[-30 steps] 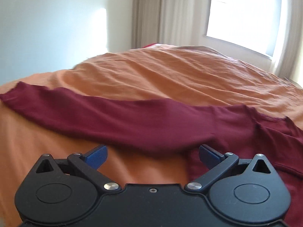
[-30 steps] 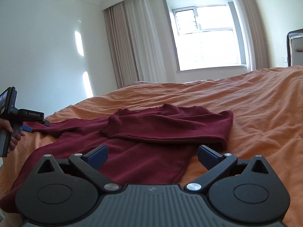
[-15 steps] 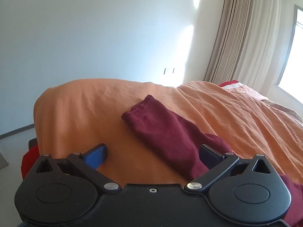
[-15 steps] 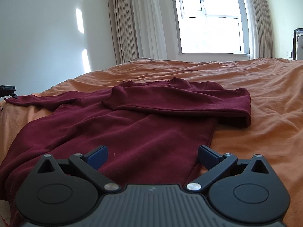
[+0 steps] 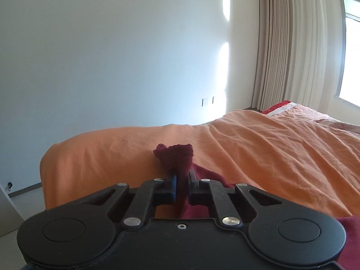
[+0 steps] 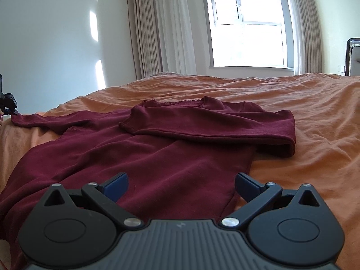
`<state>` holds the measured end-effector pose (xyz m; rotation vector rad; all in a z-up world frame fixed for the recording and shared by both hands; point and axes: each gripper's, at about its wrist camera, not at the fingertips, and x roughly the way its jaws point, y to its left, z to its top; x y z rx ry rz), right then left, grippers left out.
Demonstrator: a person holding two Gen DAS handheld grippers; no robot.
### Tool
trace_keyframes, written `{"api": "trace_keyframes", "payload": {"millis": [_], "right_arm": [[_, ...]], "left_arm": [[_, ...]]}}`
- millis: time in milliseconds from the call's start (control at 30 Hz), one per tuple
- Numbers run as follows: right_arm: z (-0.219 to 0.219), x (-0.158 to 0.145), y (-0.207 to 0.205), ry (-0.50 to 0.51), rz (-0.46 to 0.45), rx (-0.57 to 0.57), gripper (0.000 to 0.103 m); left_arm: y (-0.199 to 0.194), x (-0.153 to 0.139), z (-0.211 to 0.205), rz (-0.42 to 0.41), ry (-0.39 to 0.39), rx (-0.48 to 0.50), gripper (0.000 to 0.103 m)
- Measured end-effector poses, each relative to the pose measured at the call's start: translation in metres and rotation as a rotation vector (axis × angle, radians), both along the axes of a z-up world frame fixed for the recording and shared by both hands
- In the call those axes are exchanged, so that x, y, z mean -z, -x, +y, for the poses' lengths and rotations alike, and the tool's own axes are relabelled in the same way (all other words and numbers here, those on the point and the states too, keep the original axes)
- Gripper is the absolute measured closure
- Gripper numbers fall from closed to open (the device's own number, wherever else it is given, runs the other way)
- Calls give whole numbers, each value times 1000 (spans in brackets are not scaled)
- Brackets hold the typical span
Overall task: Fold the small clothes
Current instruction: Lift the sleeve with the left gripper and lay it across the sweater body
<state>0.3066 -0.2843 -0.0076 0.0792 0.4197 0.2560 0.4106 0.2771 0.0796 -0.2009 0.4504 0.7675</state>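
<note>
A dark red long-sleeved top (image 6: 162, 155) lies flat on the orange bed cover (image 6: 315, 117). Its right sleeve (image 6: 213, 126) is folded across the chest. Its left sleeve (image 6: 51, 121) stretches out to the left. My left gripper (image 5: 181, 181) is shut on the cuff of that sleeve (image 5: 176, 157), which bunches up past the fingertips; it shows as a dark shape at the left edge of the right wrist view (image 6: 7, 103). My right gripper (image 6: 181, 185) is open and empty, just above the top's lower hem.
The bed's edge (image 5: 51, 164) drops to the floor at the left, near a white wall. Curtains (image 6: 162, 27) and a window (image 6: 247, 29) stand behind the bed. A dark chair back (image 6: 353, 56) is at the far right.
My left gripper swung left along the sleeve to its cuff and closed on it. My right gripper came lower and closer to the top's hem, staying open.
</note>
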Motion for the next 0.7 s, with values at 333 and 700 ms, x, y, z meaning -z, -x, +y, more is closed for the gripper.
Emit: {"api": "trace_keyframes", "payload": {"millis": [333,700], "right_arm": [[-24,-11,6,-73,-81,43,0],[-53,-4,19,-91,-82,97,0]], "left_arm": [[-23,-59,-87,-95,-196,189,98],[-59,-97,-277,-193,-305,564,98]]}}
